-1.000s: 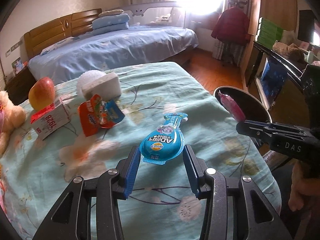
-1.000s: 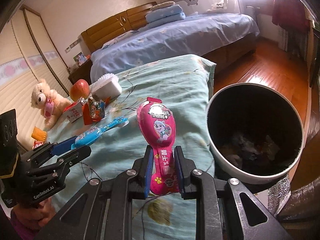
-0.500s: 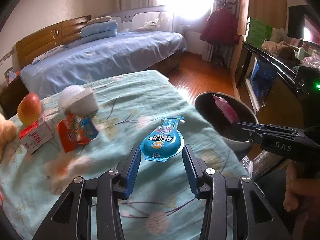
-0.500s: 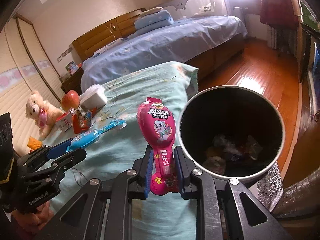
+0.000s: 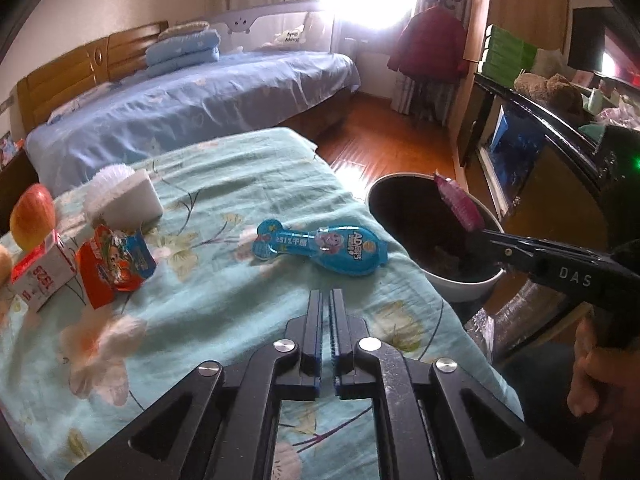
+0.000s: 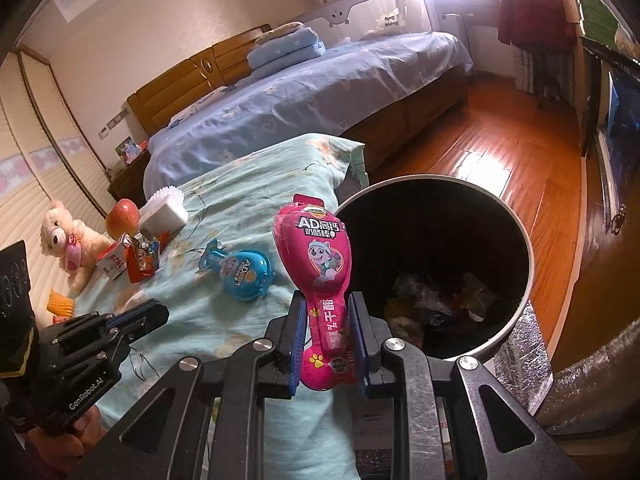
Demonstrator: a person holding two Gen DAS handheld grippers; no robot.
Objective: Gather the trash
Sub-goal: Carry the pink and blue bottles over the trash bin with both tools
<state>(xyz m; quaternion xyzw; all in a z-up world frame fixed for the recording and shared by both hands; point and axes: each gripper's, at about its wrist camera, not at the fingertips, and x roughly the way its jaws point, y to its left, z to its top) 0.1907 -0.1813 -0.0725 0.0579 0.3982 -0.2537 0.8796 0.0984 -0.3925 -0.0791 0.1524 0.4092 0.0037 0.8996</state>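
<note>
Right tongs (image 6: 326,344) clenched on a pink cheese-stick wrapper (image 6: 316,264) beside the rim of the dark trash bin (image 6: 524,280) (litter at its bottom), left tongs (image 5: 326,344) closed on nothing, blue cheese-stick wrapper (image 5: 326,246) lying flat on the floral bedspread (image 5: 200,308) just ahead of them, near the bin.

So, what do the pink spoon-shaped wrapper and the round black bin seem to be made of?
The pink spoon-shaped wrapper, shut in the right gripper, looks like glossy printed plastic film: it shines and has crimped edges. The round black bin seems hard plastic or coated metal, with a smooth pale rim and a dark matte inside; which one is unclear.
</note>
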